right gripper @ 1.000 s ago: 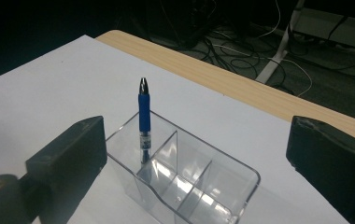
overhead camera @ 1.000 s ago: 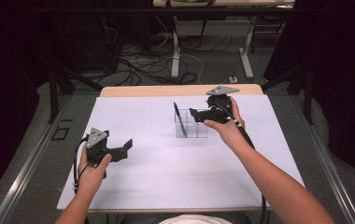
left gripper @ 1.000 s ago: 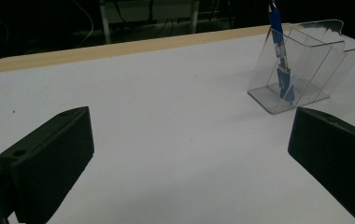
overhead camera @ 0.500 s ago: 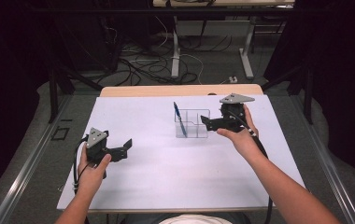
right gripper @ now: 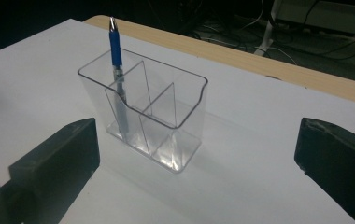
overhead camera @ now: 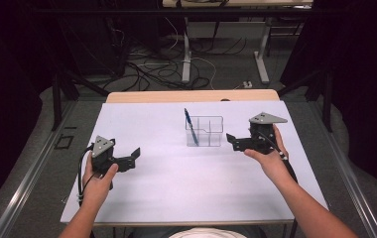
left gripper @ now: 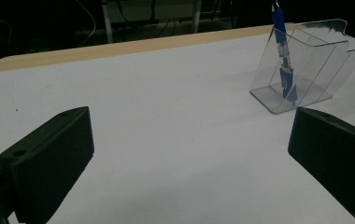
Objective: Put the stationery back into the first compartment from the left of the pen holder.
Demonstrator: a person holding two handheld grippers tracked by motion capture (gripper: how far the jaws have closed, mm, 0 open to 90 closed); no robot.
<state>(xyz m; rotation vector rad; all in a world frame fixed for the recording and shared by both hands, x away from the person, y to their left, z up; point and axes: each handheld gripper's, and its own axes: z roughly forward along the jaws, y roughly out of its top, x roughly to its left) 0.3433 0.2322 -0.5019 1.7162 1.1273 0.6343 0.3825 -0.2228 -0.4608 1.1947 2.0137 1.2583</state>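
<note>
A clear plastic organizer (overhead camera: 205, 131) (left gripper: 306, 70) (right gripper: 143, 116) with inner dividers stands upright on the white table (overhead camera: 176, 178). A blue pen (overhead camera: 190, 125) (left gripper: 283, 51) (right gripper: 116, 70) leans in its left compartment, tip down. My right gripper (overhead camera: 231, 140) (right gripper: 194, 172) hovers just right of the organizer, open and empty, jaws pointing at it. My left gripper (overhead camera: 133, 157) (left gripper: 189, 168) sits low at the table's left, open and empty, well away from the organizer.
The table's wooden far edge (overhead camera: 191, 95) runs behind the white surface. Cables (overhead camera: 147, 69) and desk legs (overhead camera: 186, 54) lie on the dark floor beyond. Metal rails (overhead camera: 32, 163) flank the table on both sides.
My right gripper has drawn back to the right, from over the organizer to beside it. The pen stays in the organizer. The left gripper has not moved.
</note>
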